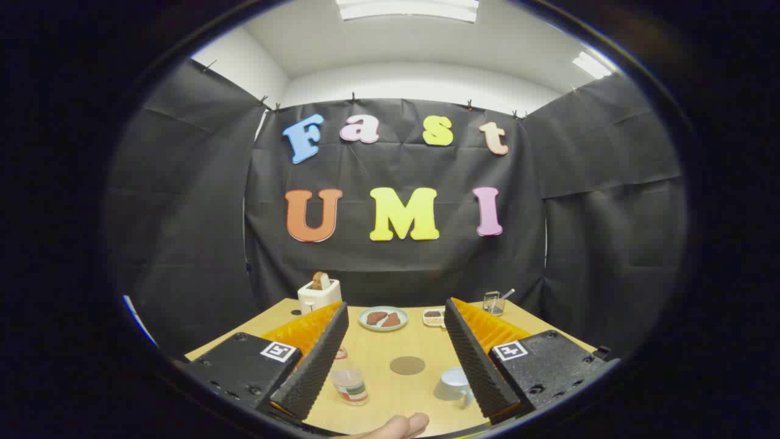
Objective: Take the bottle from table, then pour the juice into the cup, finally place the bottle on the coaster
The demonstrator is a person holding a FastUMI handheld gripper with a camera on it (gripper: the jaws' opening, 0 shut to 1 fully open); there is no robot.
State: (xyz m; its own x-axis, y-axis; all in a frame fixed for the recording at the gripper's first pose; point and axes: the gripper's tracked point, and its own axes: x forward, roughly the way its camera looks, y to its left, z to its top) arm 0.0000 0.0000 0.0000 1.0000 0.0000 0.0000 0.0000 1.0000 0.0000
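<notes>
— What lay on the wooden desk (390,396)?

— The gripper (396,338) hovered above the near edge, jaws spread wide and holding nothing. Toward the far edge stood a white toaster (318,296) with bread in its slot, a plate (382,318) of two brown pieces, a small dish (433,317) and a wire basket (493,302).

— And the bottle?

— The juice bottle (348,381) stood upright beside the left finger, untouched. The pale cup (454,385) sat by the right finger; the round brown coaster (407,365) lay between and just beyond them. A fingertip (399,425) showed at the near edge.
</notes>
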